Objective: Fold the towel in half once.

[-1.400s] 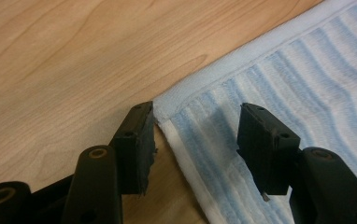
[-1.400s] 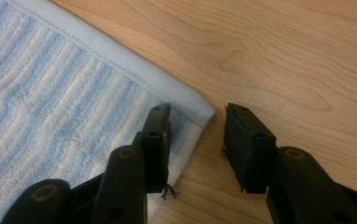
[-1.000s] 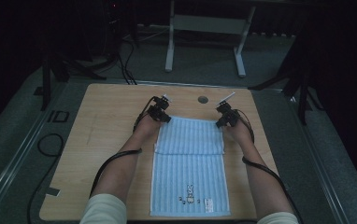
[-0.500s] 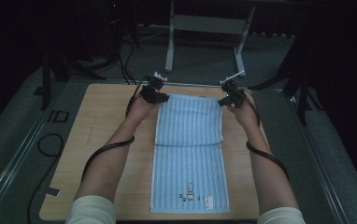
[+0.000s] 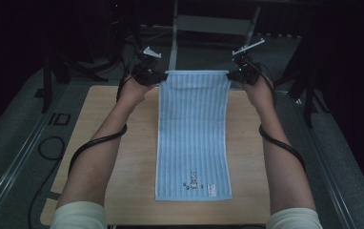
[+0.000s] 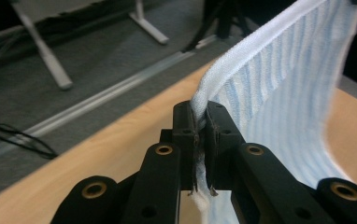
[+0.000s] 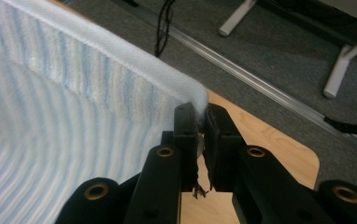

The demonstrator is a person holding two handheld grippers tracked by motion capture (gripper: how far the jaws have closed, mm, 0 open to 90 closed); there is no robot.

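A light blue striped towel (image 5: pixel 193 129) with a small print near its front hem hangs stretched between both grippers, its near end lying on the wooden table (image 5: pixel 127 157). My left gripper (image 5: pixel 157 78) is shut on the towel's far left corner. My right gripper (image 5: pixel 231 76) is shut on the far right corner. Both are raised above the table's far edge. In the left gripper view the towel (image 6: pixel 279 88) is pinched between the black jaws of the left gripper (image 6: pixel 201 122). In the right gripper view the towel (image 7: pixel 74 121) hem sits clamped in the right gripper (image 7: pixel 200 119).
Beyond the table's far edge stand white frame legs (image 5: pixel 173 36) on grey carpet. A metal floor rail (image 5: pixel 25 148) runs along the table's left side, with black cables (image 5: pixel 51 143) beside it. Each forearm carries a trailing cable (image 5: pixel 285 148).
Both hands have risen and gone toward the far edge, lifting the towel's far end off the table. The fold has opened out and the towel now hangs at full length.
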